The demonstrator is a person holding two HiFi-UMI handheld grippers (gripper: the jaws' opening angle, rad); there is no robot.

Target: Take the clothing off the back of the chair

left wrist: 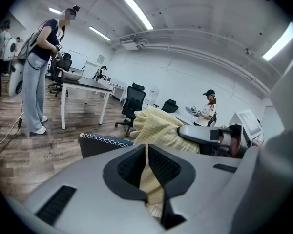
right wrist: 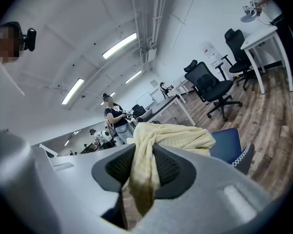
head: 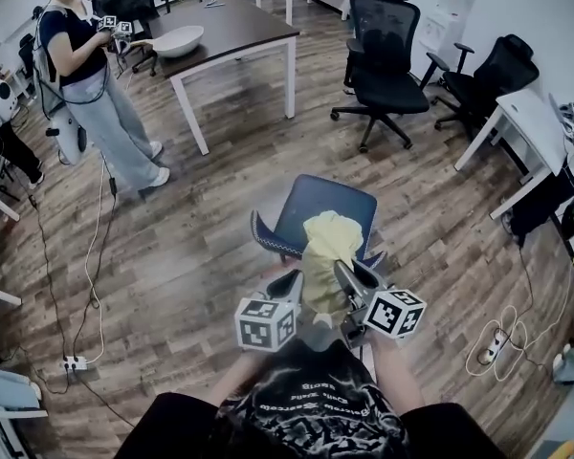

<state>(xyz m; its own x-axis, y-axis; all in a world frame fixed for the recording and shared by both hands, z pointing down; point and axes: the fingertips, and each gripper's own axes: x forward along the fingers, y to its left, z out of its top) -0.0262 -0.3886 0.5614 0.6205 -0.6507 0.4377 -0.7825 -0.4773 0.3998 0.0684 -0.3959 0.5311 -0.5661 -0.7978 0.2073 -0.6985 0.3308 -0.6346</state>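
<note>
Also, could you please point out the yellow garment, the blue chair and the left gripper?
yellow garment point(head: 332, 239): head view, on its bunched top.
blue chair point(head: 316, 204): head view, on bare blue upholstery.
left gripper point(left wrist: 146, 151): left gripper view, midway between its jaws, shut on the garment.

The pale yellow, waffle-textured knitted garment point(head: 330, 242) is bunched into an upright crumpled heap above the near edge of the dark blue upholstered chair point(head: 316, 208). One fold is pinched in the left gripper point(left wrist: 146, 152), another hangs pressed between the jaws of the right gripper point(right wrist: 141, 160). The chair's rim carries white zigzag stitching, and its blue seat shows beyond the cloth. Whether the fabric touches the chair cannot be told.
</note>
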